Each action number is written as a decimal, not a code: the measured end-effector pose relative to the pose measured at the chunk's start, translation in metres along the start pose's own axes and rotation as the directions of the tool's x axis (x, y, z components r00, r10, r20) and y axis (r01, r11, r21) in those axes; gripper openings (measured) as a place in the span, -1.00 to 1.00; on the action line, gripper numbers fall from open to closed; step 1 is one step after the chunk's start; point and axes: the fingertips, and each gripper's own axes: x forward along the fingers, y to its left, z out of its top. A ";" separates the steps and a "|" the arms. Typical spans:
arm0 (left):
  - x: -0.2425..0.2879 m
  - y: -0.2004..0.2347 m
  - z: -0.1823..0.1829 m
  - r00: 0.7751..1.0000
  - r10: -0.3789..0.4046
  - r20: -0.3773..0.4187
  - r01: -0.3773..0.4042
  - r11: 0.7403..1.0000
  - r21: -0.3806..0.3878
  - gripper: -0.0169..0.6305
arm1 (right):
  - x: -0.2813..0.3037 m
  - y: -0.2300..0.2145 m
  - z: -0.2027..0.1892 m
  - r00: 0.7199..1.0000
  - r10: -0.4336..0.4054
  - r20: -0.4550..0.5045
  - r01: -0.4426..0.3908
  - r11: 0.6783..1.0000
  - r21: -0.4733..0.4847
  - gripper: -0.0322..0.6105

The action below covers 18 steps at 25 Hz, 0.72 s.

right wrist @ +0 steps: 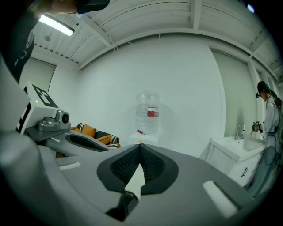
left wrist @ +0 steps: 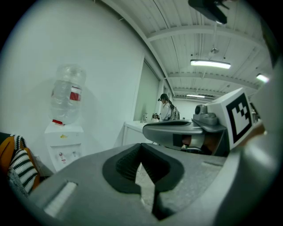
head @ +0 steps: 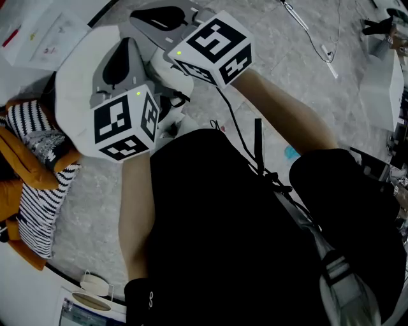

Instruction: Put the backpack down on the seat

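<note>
**Head view.** Pale speckled floor (head: 306, 83) lies below me. I hold both grippers side by side ahead of me, the left gripper (head: 121, 60) lower in the picture and the right gripper (head: 162, 16) above it, each with its marker cube turned toward the camera. The black backpack (head: 210, 229) lies against my front between my forearms, and a thin strap (head: 258, 156) runs over it. I cannot tell where it ends against my dark clothing. The orange seat (head: 29, 162), which carries a black-and-white striped cushion (head: 38, 210), stands at far left, apart from the backpack.

**Left gripper view.** White wall behind. My left gripper (left wrist: 146, 176) has its fingers pressed together with nothing between them. A water dispenser (left wrist: 65, 145) stands at left, with the seat (left wrist: 9, 152) at the picture's edge. The right gripper (left wrist: 177, 131) crosses at right. A person (left wrist: 167, 108) stands at a far counter.

**Right gripper view.** My right gripper (right wrist: 135, 176) also has its fingers pressed together and empty. Beyond it are the dispenser's bottle (right wrist: 148, 112), the seat (right wrist: 88, 131) behind the left gripper (right wrist: 66, 132), and a sink counter (right wrist: 234, 150).
</note>
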 end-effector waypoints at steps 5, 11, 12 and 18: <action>0.003 0.005 0.003 1.000 0.015 0.013 -0.015 1.000 0.002 -0.95 | 0.005 0.003 0.001 1.000 0.021 -0.003 -0.021 0.999 -0.024 -0.88; -0.002 0.006 0.006 0.999 0.045 0.023 -0.045 0.999 -0.002 -0.95 | 0.003 0.012 -0.004 0.999 0.038 0.002 -0.038 0.999 0.006 -0.88; -0.004 0.010 0.008 0.998 0.056 0.029 -0.056 0.998 -0.004 -0.95 | 0.006 0.015 -0.002 0.999 0.044 0.006 -0.044 0.999 0.006 -0.88; -0.011 0.061 0.029 0.980 0.179 0.087 -0.177 0.984 -0.025 -0.95 | 0.046 0.026 0.019 0.994 0.097 0.046 -0.097 0.995 0.006 -0.88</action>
